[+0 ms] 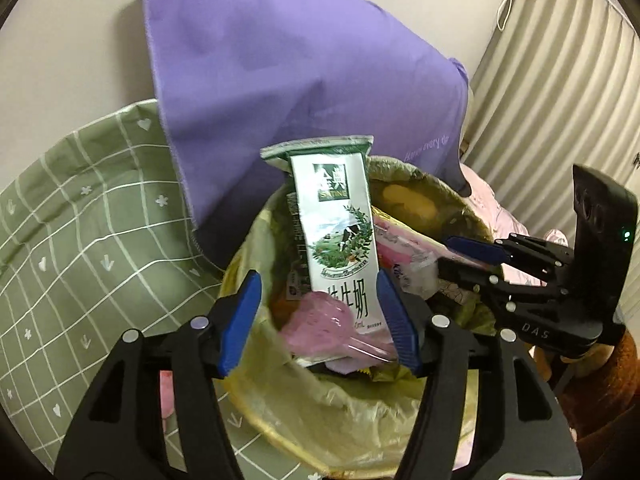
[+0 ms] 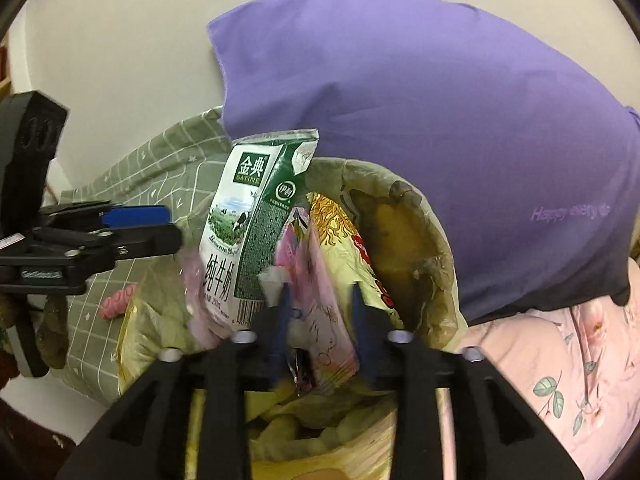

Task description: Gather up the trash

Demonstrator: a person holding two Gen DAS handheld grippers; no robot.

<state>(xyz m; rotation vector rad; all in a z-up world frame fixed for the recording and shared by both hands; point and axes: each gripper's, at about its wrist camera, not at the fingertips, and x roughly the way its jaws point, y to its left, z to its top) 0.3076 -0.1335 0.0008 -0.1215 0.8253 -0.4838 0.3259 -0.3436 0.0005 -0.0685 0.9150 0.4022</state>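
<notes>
**Both pieces of trash released over the bin**

Starting at the left, your left hand-held gripper (image 1: pixel 318 320) is spread wide above the near rim of the lined trash bin (image 1: pixel 360 412). The milk carton (image 1: pixel 340 240) stands upright between its blue pads, but the left pad is clear of it and the right pad only sits alongside, so read this one as released, not gripping. The carton's foot is down among the pink plastic wrapper (image 1: pixel 320 320) and other rubbish inside the bin.

Moving right, your right hand-held gripper (image 2: pixel 320 312) is also unclenched; the pink snack packet (image 2: pixel 320 312) stands between its pads with a gap at each side, resting in the bin beside the yellow wrapper (image 2: pixel 340 236).

This looks like the drop-off step, nearly finished. Next, lift both grippers straight back without snagging the carton, which stands tall and could tip over the rim. Then look for remaining trash; the small pink item (image 2: pixel 118 300) on the green checked cloth (image 2: pixel 120 184) left of the bin may be a candidate.
</notes>
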